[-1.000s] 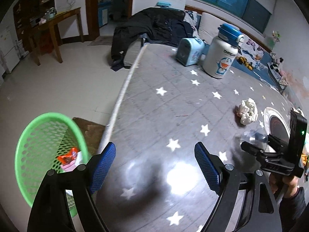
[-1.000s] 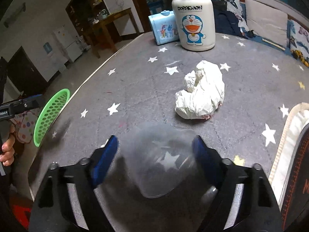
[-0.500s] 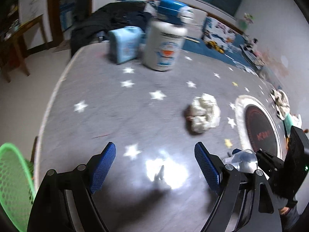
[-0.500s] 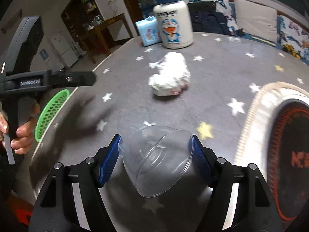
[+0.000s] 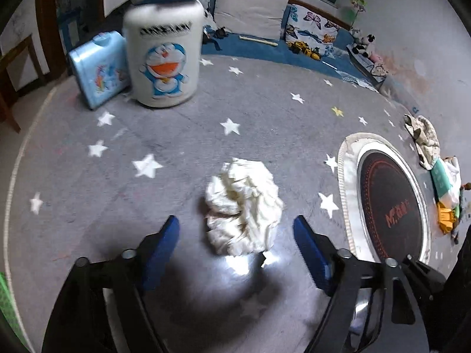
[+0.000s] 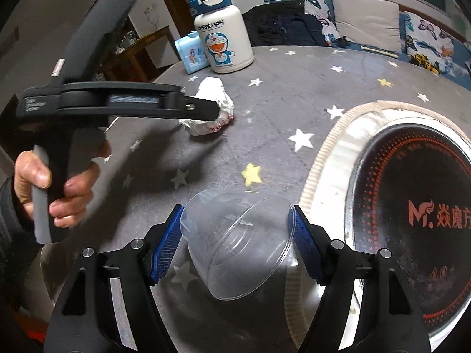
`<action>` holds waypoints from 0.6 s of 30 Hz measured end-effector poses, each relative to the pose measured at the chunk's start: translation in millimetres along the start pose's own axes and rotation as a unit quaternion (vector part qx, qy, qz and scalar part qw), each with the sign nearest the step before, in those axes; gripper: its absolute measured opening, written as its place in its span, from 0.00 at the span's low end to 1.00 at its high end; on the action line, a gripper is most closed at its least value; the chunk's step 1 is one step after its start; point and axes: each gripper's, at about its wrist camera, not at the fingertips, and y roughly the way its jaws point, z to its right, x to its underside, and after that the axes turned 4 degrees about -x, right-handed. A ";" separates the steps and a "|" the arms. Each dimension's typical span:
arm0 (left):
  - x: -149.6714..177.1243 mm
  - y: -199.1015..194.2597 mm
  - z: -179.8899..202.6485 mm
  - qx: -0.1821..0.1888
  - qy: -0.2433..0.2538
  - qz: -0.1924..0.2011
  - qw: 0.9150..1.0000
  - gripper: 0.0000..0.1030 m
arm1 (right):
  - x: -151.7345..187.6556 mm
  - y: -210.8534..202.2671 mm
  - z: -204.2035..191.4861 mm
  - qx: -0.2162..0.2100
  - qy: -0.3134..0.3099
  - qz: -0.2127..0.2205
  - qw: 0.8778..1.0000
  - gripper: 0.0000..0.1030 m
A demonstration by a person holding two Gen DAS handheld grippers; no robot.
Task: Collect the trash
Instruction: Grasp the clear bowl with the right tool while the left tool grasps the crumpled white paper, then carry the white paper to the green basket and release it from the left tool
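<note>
**Crumpled paper between the open left tool, clear cup held by the right**

The crumpled white paper (image 5: 243, 207) lies on the grey star-patterned surface (image 5: 265, 111), just ahead of the left tool (image 5: 235, 242), whose blue pads stand wide apart on either side without touching it. The left hand (image 6: 50, 188) holds this tool level by its handle. The right tool (image 6: 237, 242) grips a clear plastic cup (image 6: 238, 244), tilted on its side, beside the round cooktop (image 6: 412, 220).

"DORAEMON" printed in black on white round flask with blue lid (image 6: 224, 45). Orange "M" logo with Chinese characters on black round cooktop (image 6: 412, 220).
</note>
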 end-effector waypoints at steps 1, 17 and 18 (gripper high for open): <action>-0.2 3.5 0.7 -0.001 -0.001 -0.003 1.000 0.66 | 0.4 -0.1 1.3 0.000 0.003 0.001 1.000 0.69; 47.6 -57.7 -39.3 -0.040 -0.010 0.040 0.998 0.38 | 3.6 -3.8 -35.3 -0.011 -0.003 0.008 1.000 0.69; 54.9 -65.9 -47.0 -0.042 -0.017 0.043 0.998 0.38 | 4.1 -4.1 -42.3 -0.015 -0.006 0.008 1.000 0.69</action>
